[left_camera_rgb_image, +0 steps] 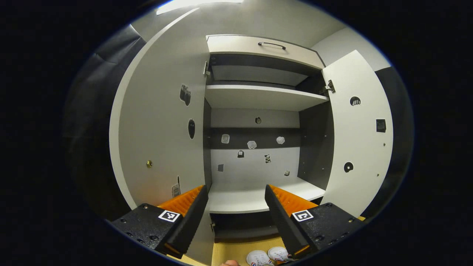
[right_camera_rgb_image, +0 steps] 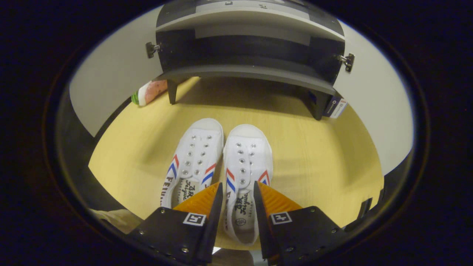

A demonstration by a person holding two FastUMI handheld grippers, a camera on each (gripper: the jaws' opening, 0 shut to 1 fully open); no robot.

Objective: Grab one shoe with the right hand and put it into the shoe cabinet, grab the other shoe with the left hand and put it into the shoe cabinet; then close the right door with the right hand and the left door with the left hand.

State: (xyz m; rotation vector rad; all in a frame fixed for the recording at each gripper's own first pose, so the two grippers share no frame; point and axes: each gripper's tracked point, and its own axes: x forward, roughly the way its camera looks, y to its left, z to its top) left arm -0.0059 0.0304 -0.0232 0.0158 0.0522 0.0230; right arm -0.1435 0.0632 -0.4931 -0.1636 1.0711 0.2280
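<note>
Two white lace-less shoes with red and blue stripes lie side by side on the wooden floor, toes toward the shoe cabinet (right_camera_rgb_image: 251, 72). My right gripper (right_camera_rgb_image: 236, 194) reaches down over the right-hand shoe (right_camera_rgb_image: 245, 159), its fingers narrowed against both sides of the shoe's opening. The left-hand shoe (right_camera_rgb_image: 194, 155) lies just beside it, untouched. My left gripper (left_camera_rgb_image: 235, 190) is held up, open with nothing in it, facing the cabinet's lower shelf (left_camera_rgb_image: 251, 199). Both shoes' toes (left_camera_rgb_image: 268, 256) peek in below it. The left door (left_camera_rgb_image: 159, 122) and right door (left_camera_rgb_image: 356, 136) stand wide open.
The cabinet has an upper shelf (left_camera_rgb_image: 258, 96) and a handled drawer (left_camera_rgb_image: 266, 48) on top. It stands on short dark legs (right_camera_rgb_image: 172, 92). A green and pink object (right_camera_rgb_image: 149, 92) lies by the left leg, a small box (right_camera_rgb_image: 334, 106) by the right leg.
</note>
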